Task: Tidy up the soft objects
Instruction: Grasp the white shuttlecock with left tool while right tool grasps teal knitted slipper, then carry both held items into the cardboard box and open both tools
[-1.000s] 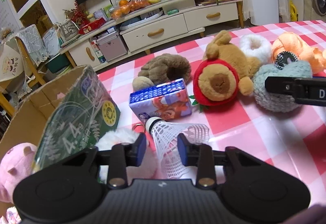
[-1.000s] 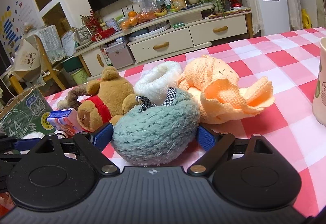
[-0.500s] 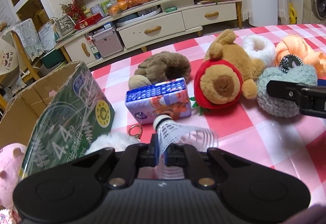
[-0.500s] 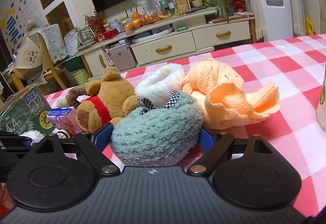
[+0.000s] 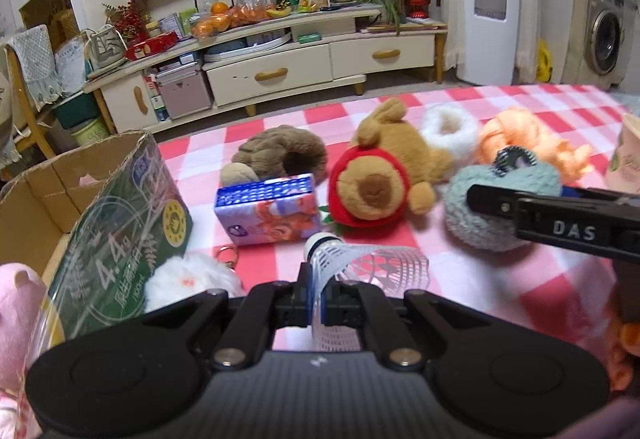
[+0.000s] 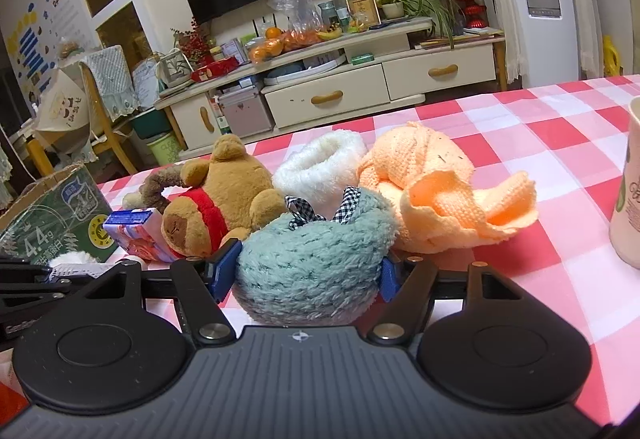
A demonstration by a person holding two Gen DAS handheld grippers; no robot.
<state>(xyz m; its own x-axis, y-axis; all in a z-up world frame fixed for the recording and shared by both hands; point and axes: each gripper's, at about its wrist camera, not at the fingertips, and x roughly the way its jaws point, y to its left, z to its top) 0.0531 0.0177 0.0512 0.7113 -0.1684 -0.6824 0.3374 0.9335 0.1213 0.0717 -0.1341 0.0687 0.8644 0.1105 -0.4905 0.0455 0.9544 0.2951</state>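
Left wrist view shows the left gripper [image 5: 317,305] with its jaws pinched fully together on the skirt of a white plastic shuttlecock [image 5: 352,267]; its cork points ahead of the jaws and the mesh skirt flares to their right, a hold by the thin edge that probably suits so light a thing; the jaws have just been closing onto that skirt. Ahead of the jaws lie a blue tissue pack [image 5: 269,209], a brown plush [image 5: 280,155] and a capybara plush in a red hood [image 5: 374,187]; to their left a cardboard box [image 5: 44,183] stands open with a pink plush [image 5: 18,315] in it, apparently the place where soft things are gathered; a white fluffy keychain [image 5: 188,279] lies just left of the jaws.

Right wrist view shows the right gripper [image 6: 308,273] about 2 thirds open, its 2 blue pads either side of a teal fuzzy slipper [image 6: 312,263] with a gingham bow; the jaws have just been closing, and the pads appear to meet the pile without clearly squeezing it, so a firm hold is not certain. Beyond the jaws sit a white fluffy slipper [image 6: 320,169] and an orange knitted piece [image 6: 440,195]; a cup [image 6: 628,191] stands far right.
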